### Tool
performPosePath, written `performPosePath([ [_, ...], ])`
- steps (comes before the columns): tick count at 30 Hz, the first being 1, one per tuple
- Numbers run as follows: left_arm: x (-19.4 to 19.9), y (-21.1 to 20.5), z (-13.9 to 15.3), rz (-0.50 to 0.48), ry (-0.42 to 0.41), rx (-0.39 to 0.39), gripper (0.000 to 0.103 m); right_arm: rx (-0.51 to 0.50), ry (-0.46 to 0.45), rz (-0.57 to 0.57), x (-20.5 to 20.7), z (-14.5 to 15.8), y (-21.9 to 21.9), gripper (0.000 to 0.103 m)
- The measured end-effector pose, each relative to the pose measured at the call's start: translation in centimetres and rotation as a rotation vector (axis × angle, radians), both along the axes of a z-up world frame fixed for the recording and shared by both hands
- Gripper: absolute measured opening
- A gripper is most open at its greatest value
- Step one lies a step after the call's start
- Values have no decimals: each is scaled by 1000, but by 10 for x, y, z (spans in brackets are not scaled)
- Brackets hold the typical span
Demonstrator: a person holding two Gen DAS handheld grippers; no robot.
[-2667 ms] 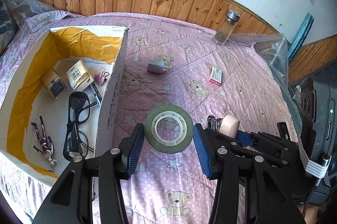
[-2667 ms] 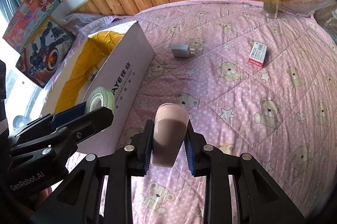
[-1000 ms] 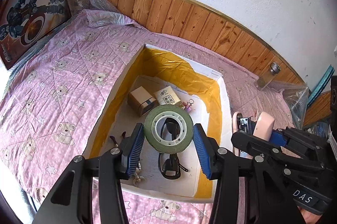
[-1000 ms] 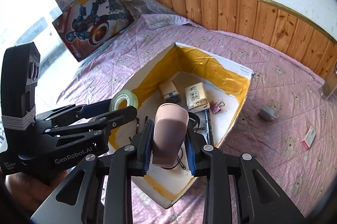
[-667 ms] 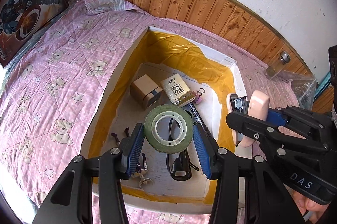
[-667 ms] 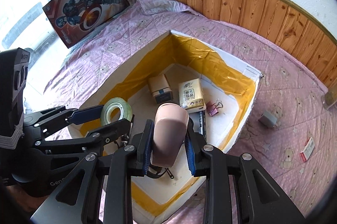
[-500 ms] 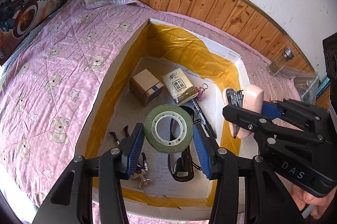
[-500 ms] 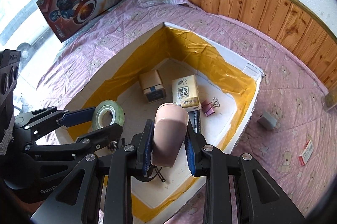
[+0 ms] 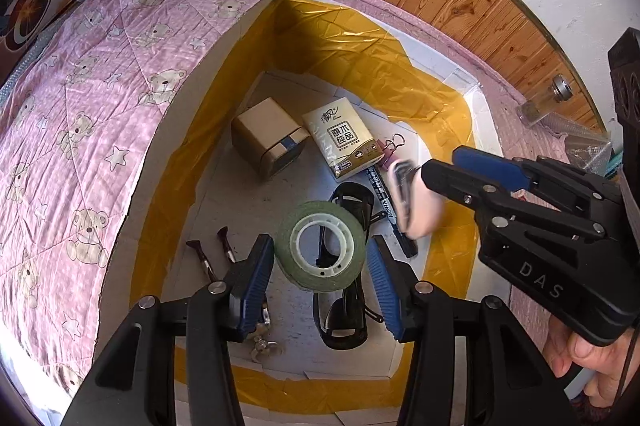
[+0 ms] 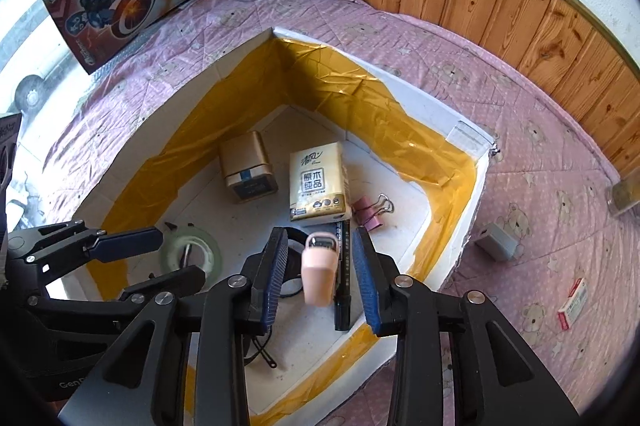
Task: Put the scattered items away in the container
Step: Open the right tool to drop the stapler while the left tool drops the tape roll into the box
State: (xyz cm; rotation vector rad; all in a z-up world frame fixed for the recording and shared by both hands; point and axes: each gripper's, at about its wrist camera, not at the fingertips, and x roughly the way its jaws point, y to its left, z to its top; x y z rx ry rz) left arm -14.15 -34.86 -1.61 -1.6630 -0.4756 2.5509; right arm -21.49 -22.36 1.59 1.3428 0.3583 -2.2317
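- Since half a second ago both grippers have opened over the box [image 9: 224, 37], letting go of their loads.
- Left wrist view: the left gripper [image 9: 320, 266] has its jaws spread, the tape roll [image 9: 320, 246] loose between the pads with a gap on each side, above the glasses [image 9: 344, 314] on the box floor. The pink stapler [image 9: 416, 201], blurred, hangs just off the right gripper [image 9: 460, 165], inside the box's right wall.
- Right wrist view: the right gripper [image 10: 320, 270] stands wide open, the stapler [image 10: 319, 272] free between its pads over the pen [image 10: 343, 282], well inside the box [image 10: 480, 169] rim. Bare floor lies left of the glasses; a charger [image 10: 496, 242] and a small packet [image 10: 574, 304] lie on the quilt [image 10: 540, 153] outside the box.
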Motion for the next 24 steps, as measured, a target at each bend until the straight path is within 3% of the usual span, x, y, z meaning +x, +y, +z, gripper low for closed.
performPosePath([
  [24, 45, 24, 36, -11, 69, -68, 52, -56, 37, 39, 60, 32, 20, 36],
])
